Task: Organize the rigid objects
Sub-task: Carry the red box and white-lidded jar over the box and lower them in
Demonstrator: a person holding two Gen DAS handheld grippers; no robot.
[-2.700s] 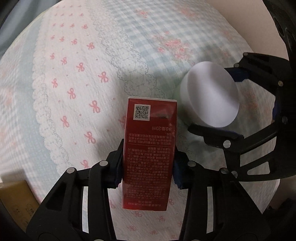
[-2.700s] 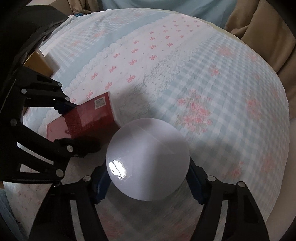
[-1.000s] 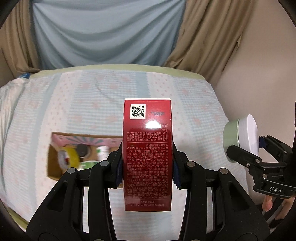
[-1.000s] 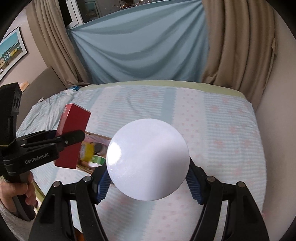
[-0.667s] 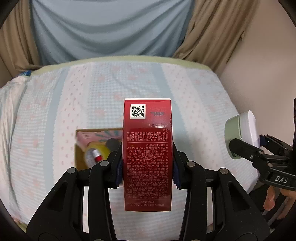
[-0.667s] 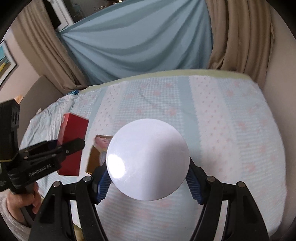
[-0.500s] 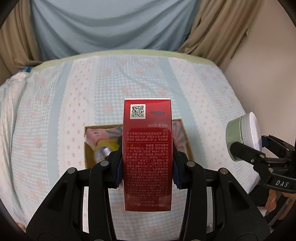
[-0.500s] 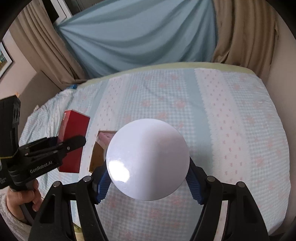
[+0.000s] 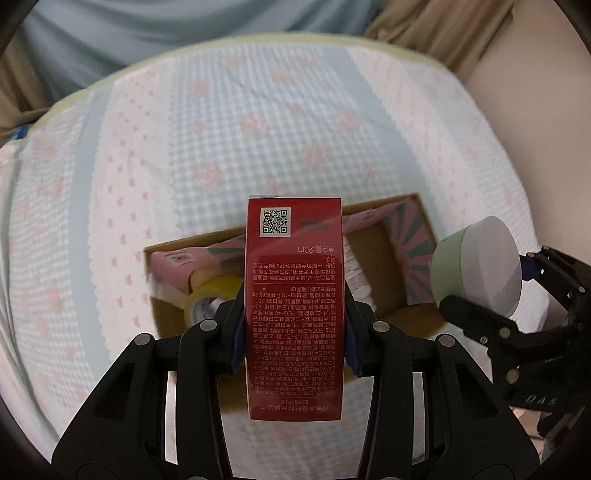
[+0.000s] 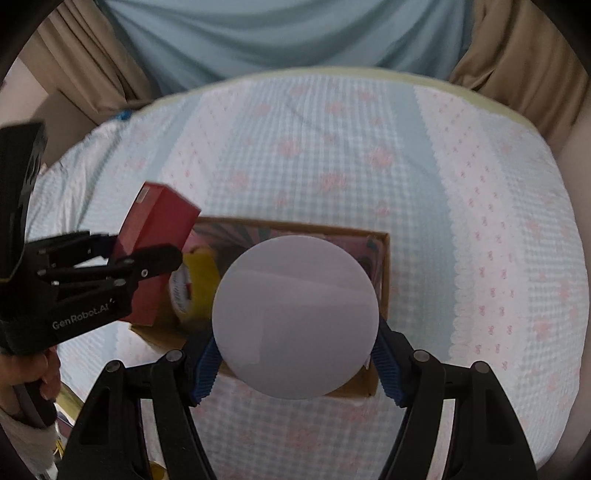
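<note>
Below me spreads the bed (image 9: 258, 140), covered in a pale blue and white checked quilt with pink bows and flowers, and behind it hang a blue cloth (image 10: 288, 33) and tan curtains (image 10: 517, 48). On the quilt lies an open brown cardboard box (image 10: 384, 258) with a pink patterned lining. Inside it I can make out a yellow roll of tape (image 9: 210, 295) and some small white-labelled items; the rest is hidden behind what I am carrying.

My left gripper (image 9: 293, 345) points steeply down over the box. Its fingers are clamped tight on the two narrow sides of a tall red carton printed with small white text and a QR code (image 9: 294, 306), which hangs above the left half of the box. In the right wrist view the same carton (image 10: 157, 236) tilts over the box's left end, and the person's hand (image 10: 29, 384) grips the handle below it.

My right gripper (image 10: 295, 363) holds a round pale green jar with a flat white lid (image 10: 295, 317), blue finger pads pressed to either side, jaws partly spread around its width. The jar hovers over the right half of the box, lid facing the camera. From the left wrist, it (image 9: 476, 266) appears just beside the box's right wall.
</note>
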